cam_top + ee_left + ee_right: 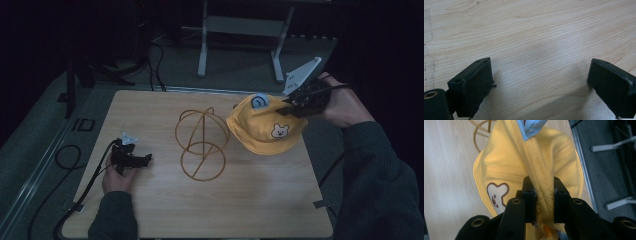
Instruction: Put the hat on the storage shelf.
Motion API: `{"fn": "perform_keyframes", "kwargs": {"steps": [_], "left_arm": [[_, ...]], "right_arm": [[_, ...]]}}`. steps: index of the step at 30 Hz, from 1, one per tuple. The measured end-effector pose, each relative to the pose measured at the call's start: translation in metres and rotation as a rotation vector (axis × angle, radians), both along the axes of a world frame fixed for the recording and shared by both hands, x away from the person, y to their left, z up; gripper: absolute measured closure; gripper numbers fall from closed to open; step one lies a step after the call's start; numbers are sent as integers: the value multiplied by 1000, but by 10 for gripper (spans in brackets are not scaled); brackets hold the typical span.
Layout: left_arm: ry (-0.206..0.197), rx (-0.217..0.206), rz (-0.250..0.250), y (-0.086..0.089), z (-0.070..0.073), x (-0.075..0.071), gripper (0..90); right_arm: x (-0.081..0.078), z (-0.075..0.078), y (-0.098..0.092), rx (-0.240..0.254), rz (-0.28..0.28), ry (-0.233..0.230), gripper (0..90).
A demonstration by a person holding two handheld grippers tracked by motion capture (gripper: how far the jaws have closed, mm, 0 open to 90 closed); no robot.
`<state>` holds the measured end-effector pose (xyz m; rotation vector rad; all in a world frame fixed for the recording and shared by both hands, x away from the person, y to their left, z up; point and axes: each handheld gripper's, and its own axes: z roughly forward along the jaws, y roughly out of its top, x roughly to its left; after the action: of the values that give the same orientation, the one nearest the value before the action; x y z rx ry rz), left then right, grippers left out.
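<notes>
My right gripper (290,106) was clamped on the hat (265,125) — a yellow cap with a bear patch and a blue tag at its crown. In the right gripper view the jaws pinched a seamed fold of the fabric (543,195) between them, pads pressed tight against the cloth. The hat hung from that grip above the right far part of the table (260,200), its brim side just beside the wire stand (202,145).

The stand — thin gold wire, a ring base on the wood and crossed hoops rising from it — stood near the table's middle.

My left gripper (131,157) lay low at the left side, my hand (117,179) around it. Its jaws stood wide apart over bare wood (536,45), nothing between them.
</notes>
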<state>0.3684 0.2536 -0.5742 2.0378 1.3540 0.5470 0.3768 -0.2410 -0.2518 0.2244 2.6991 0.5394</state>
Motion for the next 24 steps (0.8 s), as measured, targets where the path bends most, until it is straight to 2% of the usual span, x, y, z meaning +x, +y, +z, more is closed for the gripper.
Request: {"fn": "perform_keyframes", "kwargs": {"steps": [11,18,20,24], "left_arm": [[0,0,0,0,0,0,62],[0,0,0,0,0,0,62],[0,0,0,0,0,0,62],[0,0,0,0,0,0,62]], "right_arm": [[-4,15,21,1,37,-33,770],[-5,24,30,25,55,-44,769],[-5,25,34,35,63,-41,769],[-4,23,45,20,77,-46,769]]}}
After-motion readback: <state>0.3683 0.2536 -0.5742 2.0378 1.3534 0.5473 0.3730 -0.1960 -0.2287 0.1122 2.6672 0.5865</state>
